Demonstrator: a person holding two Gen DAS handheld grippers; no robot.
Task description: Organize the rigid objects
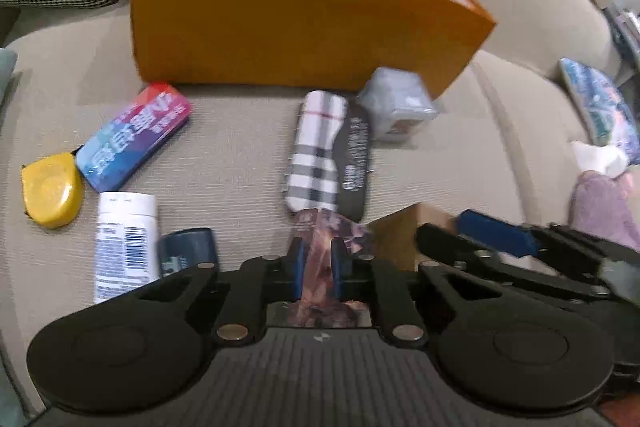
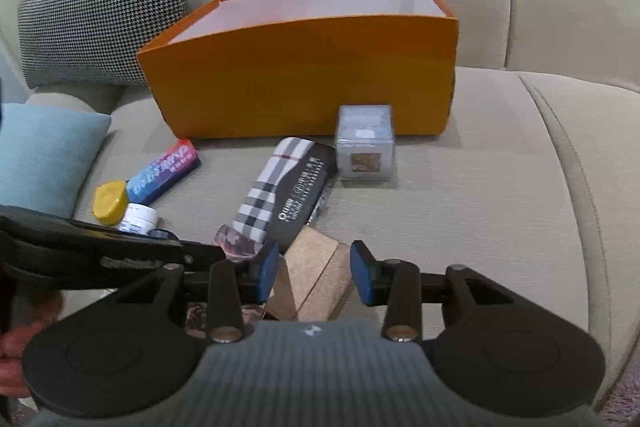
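My left gripper (image 1: 319, 267) is shut on a thin packet (image 1: 320, 247) with a brown and purple print; its blue pads press both faces. In the right wrist view the packet (image 2: 236, 243) shows at the tip of that gripper's black arm. My right gripper (image 2: 316, 277) is shut on a small brown cardboard box (image 2: 312, 279), one pad against each side. The cardboard box (image 1: 400, 231) sits just right of the packet. Behind stands an open orange box (image 2: 304, 79) with a white inside.
On the sofa seat (image 2: 460, 207) lie a plaid case (image 2: 264, 199), a black box (image 2: 304, 195), a clear cube (image 2: 364, 147), a pink-blue carton (image 1: 132, 139), a yellow tape measure (image 1: 50, 195) and a white bottle (image 1: 124, 247). A houndstooth cushion (image 2: 104, 15) leans at back left.
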